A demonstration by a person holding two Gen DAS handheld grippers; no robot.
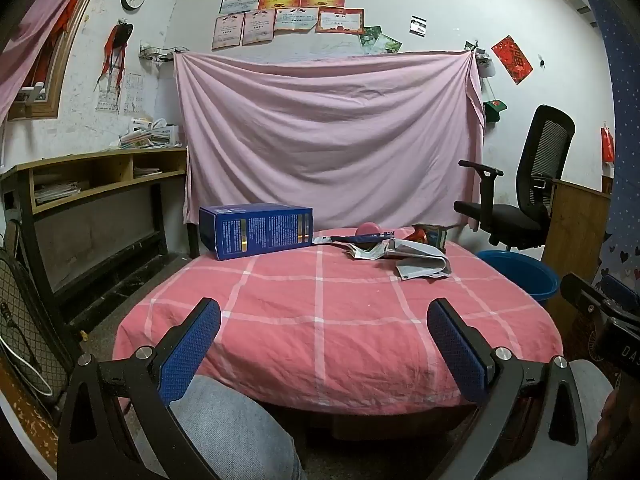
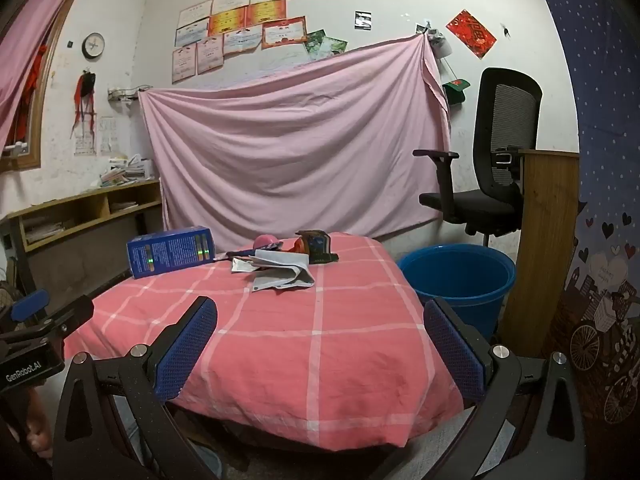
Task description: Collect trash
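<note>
Trash waiting at the far side of the table, both grippers hanging back empty.

A crumpled grey-white plastic wrapper (image 2: pixel 282 274) is lying near the far edge of the round table under its pink checked cloth (image 2: pixel 320 344), touching a small heap of other scraps: a dark crushed carton (image 2: pixel 316 246), a pink round object (image 2: pixel 265 241) and a flat blue packet (image 1: pixel 356 239). A dark blue rectangular cardboard box (image 1: pixel 256 230) is standing just beside the heap. The blue plastic bucket (image 2: pixel 460 276) is sitting on the floor beside the table and appears empty, so nothing looks collected yet. The left gripper (image 1: pixel 324 340) and right gripper (image 2: pixel 320 340) are hovering over the near edge, fingers spread wide, gripping nothing.
</note>
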